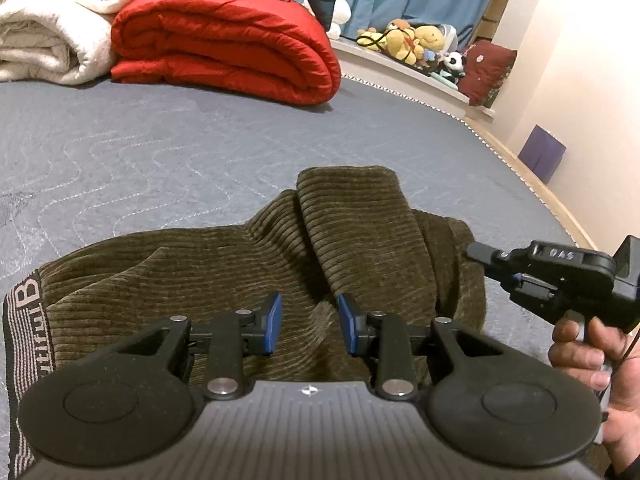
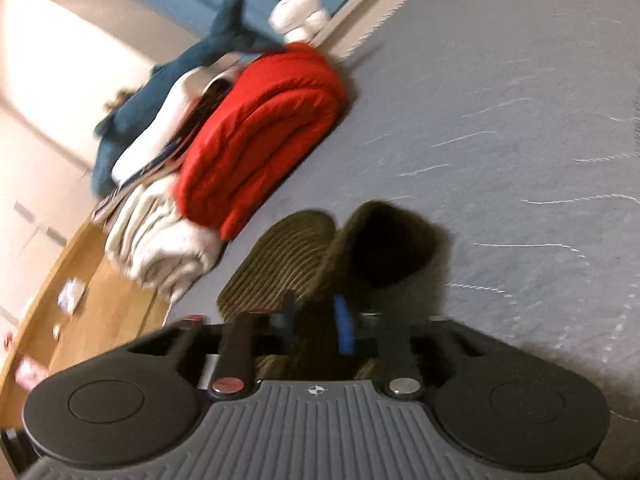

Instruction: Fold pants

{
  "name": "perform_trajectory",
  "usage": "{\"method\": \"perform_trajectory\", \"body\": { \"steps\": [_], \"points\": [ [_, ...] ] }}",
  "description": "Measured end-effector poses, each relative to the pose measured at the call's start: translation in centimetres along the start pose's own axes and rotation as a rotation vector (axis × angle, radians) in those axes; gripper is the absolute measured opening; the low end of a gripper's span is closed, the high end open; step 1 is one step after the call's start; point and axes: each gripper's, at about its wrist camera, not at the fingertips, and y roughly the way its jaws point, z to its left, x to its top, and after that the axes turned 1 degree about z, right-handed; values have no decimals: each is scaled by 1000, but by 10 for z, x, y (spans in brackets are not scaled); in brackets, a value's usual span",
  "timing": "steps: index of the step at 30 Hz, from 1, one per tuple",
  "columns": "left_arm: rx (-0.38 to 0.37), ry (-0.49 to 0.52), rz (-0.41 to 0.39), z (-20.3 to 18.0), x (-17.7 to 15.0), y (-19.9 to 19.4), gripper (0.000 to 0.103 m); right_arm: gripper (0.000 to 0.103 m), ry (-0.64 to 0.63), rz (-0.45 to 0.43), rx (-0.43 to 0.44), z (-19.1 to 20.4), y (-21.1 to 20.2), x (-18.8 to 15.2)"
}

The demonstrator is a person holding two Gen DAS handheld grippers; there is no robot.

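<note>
With the right gripper (image 2: 316, 320) clamped on the pants (image 1: 248, 264) and the left gripper (image 1: 308, 326) released above them, the lifted fold could slip and flop open mid-bed.

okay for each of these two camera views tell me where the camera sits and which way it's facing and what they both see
Left wrist: sits behind the open left gripper, looking level across the olive-brown corduroy pants on the grey quilted bed; the right gripper and right hand show at its right edge.
Right wrist: sits behind the right gripper, rolled sideways and blurred, looking along a pant fold its jaws appear to pinch.
Shared: the pants, bed and folded red quilted blanket.
</note>
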Motion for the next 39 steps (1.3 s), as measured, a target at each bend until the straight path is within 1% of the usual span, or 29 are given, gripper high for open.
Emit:
{"method": "perform_trajectory", "body": {
  "steps": [1,3,5,6,7,8,10,11,12,13,15,17,18,19,20,21,22,23,24,25,26,28,31,33,34,36,38,39],
  "points": [
    [-5,2,-7,-1,0,-2,34,6,-46,-1,1,10,3,-3],
    [-19,2,-26,-3,0,-7,34,5,-175,0,17,30,-3,-10],
    [-52,-19,-51,-1,1,-13,34,4,-409,31,39,64,-8,-26],
    [-74,-33,-67,1,2,-17,34,4,-517,63,70,79,-11,-36],
    [-97,-45,-81,2,3,-20,34,4,-629,108,123,94,-13,-49],
    [-126,-59,-91,3,4,-22,34,0,-725,175,203,108,-16,-64],
    [-193,-80,-85,4,7,-22,34,0,-829,292,312,123,-19,-89],
    [-224,-89,-72,3,7,-20,34,0,-877,323,318,129,-19,-99],
    [-246,-94,-52,2,6,-16,34,0,-921,349,301,132,-17,-108],
    [-257,-94,-35,0,5,-12,34,0,-919,352,271,131,-14,-110],
    [-257,-100,-11,-3,2,-5,34,0,-852,341,202,124,-8,-100],
    [-227,-111,-8,-2,1,-3,34,2,-724,262,139,111,-14,-76],
    [-216,-114,-9,-1,1,-2,34,2,-643,212,109,102,-18,-63],
    [-204,-113,-12,0,2,-1,34,3,-531,154,76,91,-25,-46],
    [-197,-110,-14,0,4,-1,34,7,-423,115,57,79,-30,-32],
    [-194,-107,-15,1,5,0,34,9,-337,88,48,69,-34,-23],
    [-192,-107,-14,2,5,0,34,13,-225,63,38,56,-38,-14],
    [-190,-109,-13,2,5,0,34,28,-139,54,27,44,-44,-11],
    [-190,-109,-12,3,5,0,34,37,-27,53,10,31,-46,-7],
    [-191,-106,-12,2,5,-1,34,43,69,65,4,21,-44,-6],
    [-190,-99,-14,3,5,-2,34,43,146,83,-2,11,-44,-7],
    [-187,-84,-21,3,5,-4,34,43,248,93,-43,3,-48,-11],
    [-184,-76,-25,3,5,-6,34,43,342,69,-115,1,-59,-15],
    [-178,-71,-23,5,4,-6,34,43,400,44,-143,5,-70,-23],
    [-176,-67,-21,5,4,-5,34,43,420,28,-162,9,-69,-29],
    [-169,-59,-17,6,3,-5,34,43,440,-3,-215,13,-82,-40],
    [-168,-60,-14,8,3,-4,34,50,453,-11,-235,5,-97,-53],
    [-169,-62,-14,9,3,-4,34,51,456,-16,-234,-1,-104,-59]
  ]
}}
